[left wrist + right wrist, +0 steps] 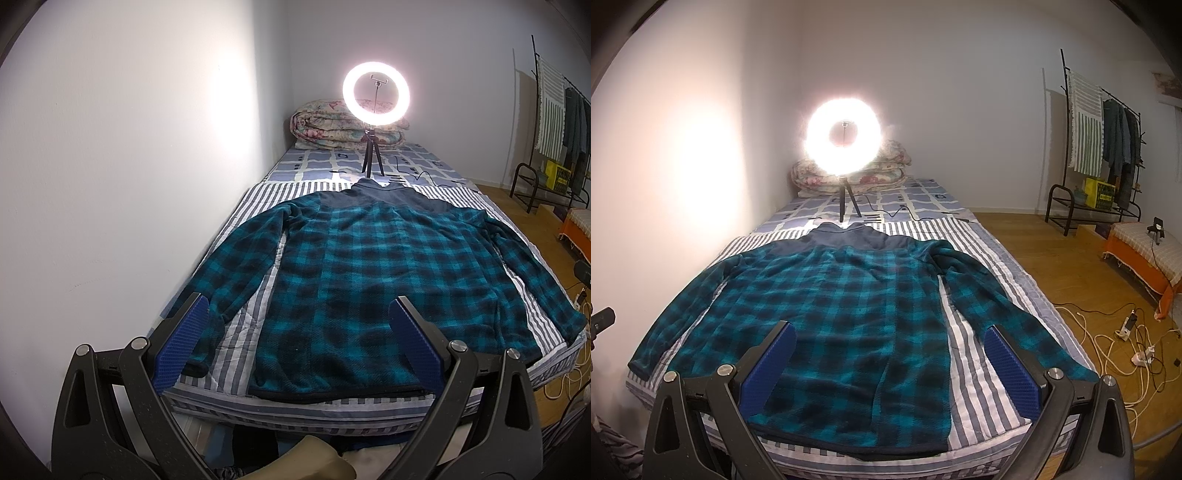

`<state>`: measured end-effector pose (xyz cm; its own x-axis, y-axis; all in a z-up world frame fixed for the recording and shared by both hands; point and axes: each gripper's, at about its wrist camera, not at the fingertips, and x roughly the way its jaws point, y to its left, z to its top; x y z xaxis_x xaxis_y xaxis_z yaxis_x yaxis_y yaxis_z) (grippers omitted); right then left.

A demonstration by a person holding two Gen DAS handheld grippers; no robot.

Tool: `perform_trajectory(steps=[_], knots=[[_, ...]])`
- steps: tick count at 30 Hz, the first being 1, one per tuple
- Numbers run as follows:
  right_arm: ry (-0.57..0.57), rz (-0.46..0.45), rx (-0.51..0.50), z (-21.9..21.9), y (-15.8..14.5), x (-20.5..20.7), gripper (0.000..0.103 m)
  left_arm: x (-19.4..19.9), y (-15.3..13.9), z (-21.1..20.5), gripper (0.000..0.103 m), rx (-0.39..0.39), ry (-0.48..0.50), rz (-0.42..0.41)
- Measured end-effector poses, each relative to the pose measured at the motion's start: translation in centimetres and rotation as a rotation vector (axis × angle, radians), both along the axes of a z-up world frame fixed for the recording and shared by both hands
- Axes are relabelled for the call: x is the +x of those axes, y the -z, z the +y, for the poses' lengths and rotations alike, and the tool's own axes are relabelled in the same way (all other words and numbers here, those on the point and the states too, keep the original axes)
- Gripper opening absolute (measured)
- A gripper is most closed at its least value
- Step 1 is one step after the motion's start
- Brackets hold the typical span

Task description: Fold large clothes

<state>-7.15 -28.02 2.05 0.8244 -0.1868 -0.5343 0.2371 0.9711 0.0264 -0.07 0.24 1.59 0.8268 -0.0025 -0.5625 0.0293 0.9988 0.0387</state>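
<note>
Bedding in grey and white stripes covers the near part of the bed (258, 206), which runs along a white wall (129, 166) on the left and ends in a blue checked sheet (916, 199) farther back. Spread flat across the stripes lies the task's garment, a teal and black plaid fleece jacket (369, 266), face down or closed, with its dark navy collar and shoulder yoke toward the far end and its hem at the near edge of the mattress. Both sleeves angle outward and down, the left one ending near the wall side, the right one reaching the bed's floor-side edge.

At the head of the bed sits a folded floral quilt (332, 129), and in front of it a lit ring light (375, 94) stands on a small tripod, its cable trailing over the sheet. A clothes rack (1100, 155) with hanging garments stands on the wooden floor (1034, 258) at right, near an orange-skirted bench (1145, 254) and a tangle of cords and power strips (1126, 332).

The left gripper (297, 314) hovers over the hem with its blue-padded fingers spread wide, holding nothing. The right gripper (890, 345) hangs likewise above the hem's right portion, jaws wide apart and empty.
</note>
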Motion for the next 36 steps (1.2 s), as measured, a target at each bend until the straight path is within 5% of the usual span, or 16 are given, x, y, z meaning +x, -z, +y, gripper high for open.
perform_trajectory(steps=[17, 25, 36], knots=[[-0.155, -0.084, -0.006, 6.7, -1.1, 3.4, 0.103, 0.5, 3.7, 6.4, 0.098, -0.041, -0.074, 0.050], [-0.278, -0.099, -0.053, 10.4, -0.4, 6.2, 0.102, 1.4, 6.4, 11.3, 0.065, -0.159, -0.123, 0.166], [-0.410, -0.013, 0.013, 12.7, 0.5, 8.2, 0.094, 0.8, 11.3, 16.9, 0.056, -0.368, -0.216, 0.308]])
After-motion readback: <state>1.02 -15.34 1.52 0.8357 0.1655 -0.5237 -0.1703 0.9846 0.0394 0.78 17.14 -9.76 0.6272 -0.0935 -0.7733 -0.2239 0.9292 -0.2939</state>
